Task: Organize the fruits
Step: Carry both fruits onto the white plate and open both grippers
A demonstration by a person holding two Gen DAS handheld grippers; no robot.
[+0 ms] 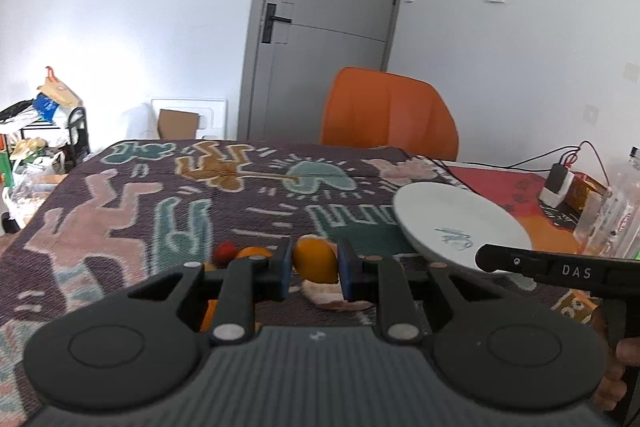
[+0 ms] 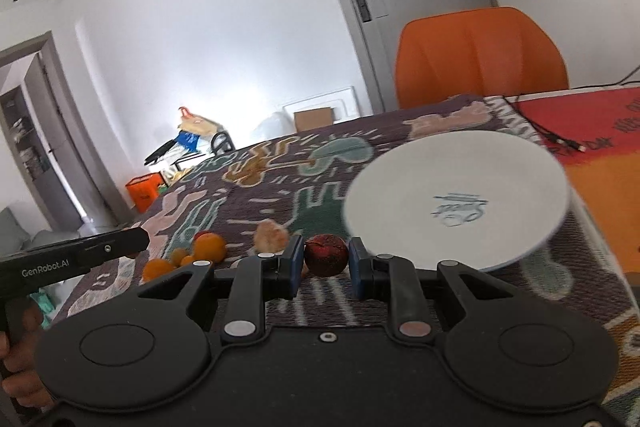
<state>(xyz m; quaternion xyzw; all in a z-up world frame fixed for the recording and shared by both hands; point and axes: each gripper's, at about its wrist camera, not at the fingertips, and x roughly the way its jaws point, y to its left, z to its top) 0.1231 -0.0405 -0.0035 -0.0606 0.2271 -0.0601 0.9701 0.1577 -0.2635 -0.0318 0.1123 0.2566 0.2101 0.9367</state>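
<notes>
Two grabs underway: your left gripper (image 1: 314,269) pinches the soft, peeled orange (image 1: 315,263) mid-frame; your right gripper (image 2: 326,263) brackets the small, firm red fruit (image 2: 326,254), contact unclear. Squeeze gently.

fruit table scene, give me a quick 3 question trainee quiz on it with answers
1. True or false: the plate already holds fruit.
2. Which fruit sits between the right gripper's fingers? A) red fruit B) banana C) grapes
3. What sits between the left gripper's fingers?

Key
1. False. The plate shows only its printed mark.
2. A. The red fruit is between the pads, though whether they touch it cannot be told.
3. An orange fruit, above a peeled piece lying on the cloth; a firm grip cannot be confirmed.
</notes>
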